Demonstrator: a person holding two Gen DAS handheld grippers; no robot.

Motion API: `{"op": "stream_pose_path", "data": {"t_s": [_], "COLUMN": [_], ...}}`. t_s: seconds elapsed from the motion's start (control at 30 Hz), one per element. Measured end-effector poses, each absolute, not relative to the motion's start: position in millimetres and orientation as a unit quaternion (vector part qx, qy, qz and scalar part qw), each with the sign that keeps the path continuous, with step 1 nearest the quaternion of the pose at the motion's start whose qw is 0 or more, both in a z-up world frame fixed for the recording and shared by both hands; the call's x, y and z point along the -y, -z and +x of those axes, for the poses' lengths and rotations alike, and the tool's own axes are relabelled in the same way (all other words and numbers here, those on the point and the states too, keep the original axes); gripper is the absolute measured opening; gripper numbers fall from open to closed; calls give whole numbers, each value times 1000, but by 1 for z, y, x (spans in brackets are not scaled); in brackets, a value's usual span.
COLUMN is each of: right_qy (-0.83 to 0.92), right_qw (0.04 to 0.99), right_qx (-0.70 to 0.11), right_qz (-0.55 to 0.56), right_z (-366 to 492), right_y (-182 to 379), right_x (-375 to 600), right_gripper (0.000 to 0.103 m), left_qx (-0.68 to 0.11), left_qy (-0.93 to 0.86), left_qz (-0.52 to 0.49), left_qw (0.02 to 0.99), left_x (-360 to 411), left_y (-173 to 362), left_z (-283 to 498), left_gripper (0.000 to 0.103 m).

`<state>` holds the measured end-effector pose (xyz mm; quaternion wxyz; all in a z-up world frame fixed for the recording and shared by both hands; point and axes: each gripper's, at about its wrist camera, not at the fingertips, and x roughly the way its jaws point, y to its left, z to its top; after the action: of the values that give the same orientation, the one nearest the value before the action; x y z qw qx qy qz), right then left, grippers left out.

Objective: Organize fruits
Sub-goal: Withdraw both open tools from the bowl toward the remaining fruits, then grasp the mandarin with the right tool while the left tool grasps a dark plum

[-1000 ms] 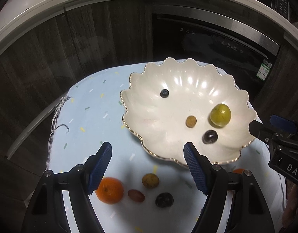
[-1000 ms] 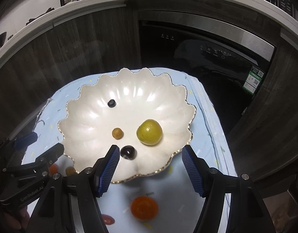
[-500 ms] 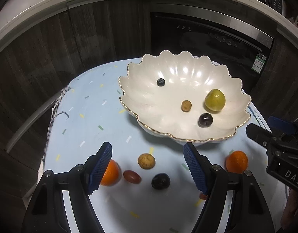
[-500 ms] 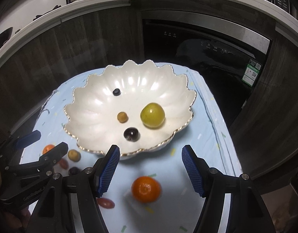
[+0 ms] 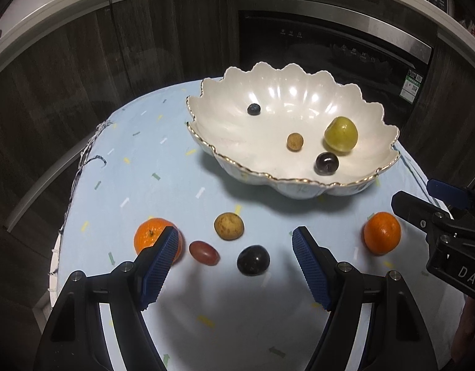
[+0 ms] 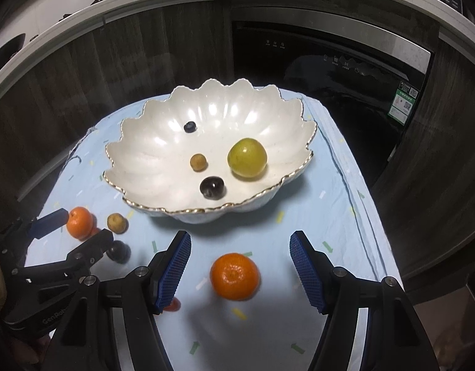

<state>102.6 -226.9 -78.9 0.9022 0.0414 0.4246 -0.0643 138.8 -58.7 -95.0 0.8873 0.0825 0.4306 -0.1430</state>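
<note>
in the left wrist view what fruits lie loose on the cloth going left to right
orange → red grape → tan round fruit → dark plum → second orange, beside the right gripper

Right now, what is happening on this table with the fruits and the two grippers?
A person holds two grippers above a table with a light blue cloth, sorting fruit into a white scalloped bowl. Four small fruits already lie in the bowl. The left gripper is open above a dark plum, a red grape and a brown fruit. The right gripper is open around an orange, not yet gripping it. A second orange waits at the left.
</note>
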Motion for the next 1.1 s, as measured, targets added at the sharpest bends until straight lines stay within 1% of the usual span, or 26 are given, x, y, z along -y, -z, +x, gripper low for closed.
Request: {"op": "stream_pose_path", "data": {"t_s": [0.3,0.5,0.83,0.9,0.97,1.1], "right_qy": [59,58,62,62,62,61], "right_qw": [903,907,906,907,907,906], "right_qx": [-425,-416,-417,-416,-416,-419], "right_qz": [38,30,28,28,26,26], "right_z": [96,93,92,92,93,94], "right_y": [91,97,111,112,113,116], "right_x": [223,221,226,227,227,227], "right_gripper": [68,68,68,68,68,68], "left_qx": [-423,-423,-422,-423,-423,-426], "left_qy": [141,143,154,156,155,156], "left_qz": [82,79,84,86,88,88], "left_qw": [891,891,890,888,888,887], "left_x": [57,57,64,66,67,68], "left_y": [105,114,127,130,131,133], "left_z": [132,129,127,127,128,129], "left_gripper": [75,73,58,58,52,52]}}
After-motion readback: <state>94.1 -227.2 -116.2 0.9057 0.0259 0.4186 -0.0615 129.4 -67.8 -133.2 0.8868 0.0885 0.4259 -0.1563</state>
